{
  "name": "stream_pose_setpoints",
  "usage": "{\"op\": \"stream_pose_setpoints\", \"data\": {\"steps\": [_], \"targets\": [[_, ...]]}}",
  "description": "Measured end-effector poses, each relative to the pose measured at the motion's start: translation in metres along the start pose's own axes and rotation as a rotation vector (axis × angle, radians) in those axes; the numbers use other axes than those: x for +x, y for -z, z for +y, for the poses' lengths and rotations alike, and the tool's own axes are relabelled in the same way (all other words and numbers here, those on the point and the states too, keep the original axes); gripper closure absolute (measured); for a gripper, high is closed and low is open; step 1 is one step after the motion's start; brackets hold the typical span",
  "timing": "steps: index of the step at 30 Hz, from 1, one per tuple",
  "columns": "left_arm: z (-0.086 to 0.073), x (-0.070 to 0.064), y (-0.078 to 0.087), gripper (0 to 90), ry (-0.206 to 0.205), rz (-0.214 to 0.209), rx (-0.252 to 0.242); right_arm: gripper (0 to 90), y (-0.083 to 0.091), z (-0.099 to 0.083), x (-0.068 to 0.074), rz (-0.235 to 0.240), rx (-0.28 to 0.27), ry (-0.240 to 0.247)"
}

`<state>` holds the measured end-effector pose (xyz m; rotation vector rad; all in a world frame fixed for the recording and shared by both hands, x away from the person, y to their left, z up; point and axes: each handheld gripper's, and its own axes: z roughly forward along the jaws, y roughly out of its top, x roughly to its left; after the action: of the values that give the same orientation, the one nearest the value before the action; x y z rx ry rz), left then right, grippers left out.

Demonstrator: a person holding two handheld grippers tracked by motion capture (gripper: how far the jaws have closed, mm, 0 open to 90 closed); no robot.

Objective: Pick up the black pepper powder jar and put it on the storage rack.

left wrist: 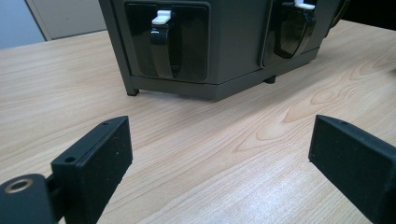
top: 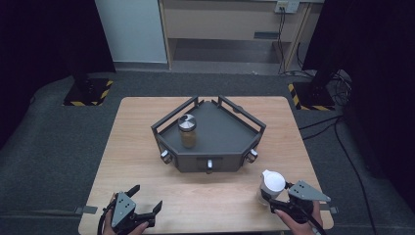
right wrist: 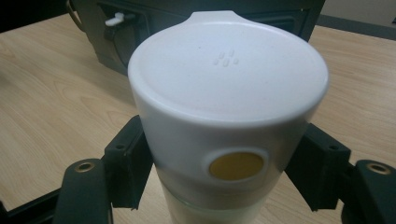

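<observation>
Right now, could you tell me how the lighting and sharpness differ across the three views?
High view: soft and dim, dark surroundings, the table evenly lit. Left gripper view: wood grain crisp, the rack glossy with faint reflections. Right gripper view: the white jar close and bright, background slightly blurred.

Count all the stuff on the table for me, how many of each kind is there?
Dark grey tray: 1
Glass jar with metal lid, standing on the tray: 1
White container with lid, held between the right gripper jaws: 1
Total: 3
</observation>
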<state>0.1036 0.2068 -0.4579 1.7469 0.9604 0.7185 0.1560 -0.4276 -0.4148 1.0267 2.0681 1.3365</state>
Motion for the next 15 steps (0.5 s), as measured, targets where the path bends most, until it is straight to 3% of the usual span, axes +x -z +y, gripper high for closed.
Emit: {"op": "stream_pose_setpoints", "data": {"steps": [7,15], "targets": [[0.000,0.000,0.000,5.2,0.003,-0.003,-0.003,30.9,0.008,0.020,-0.002,0.017,-0.008,-0.022],[0.000,0.001,0.001,4.9,0.010,-0.006,-0.002,30.8,0.014,0.046,-0.002,0.017,-0.011,-0.001]]}}
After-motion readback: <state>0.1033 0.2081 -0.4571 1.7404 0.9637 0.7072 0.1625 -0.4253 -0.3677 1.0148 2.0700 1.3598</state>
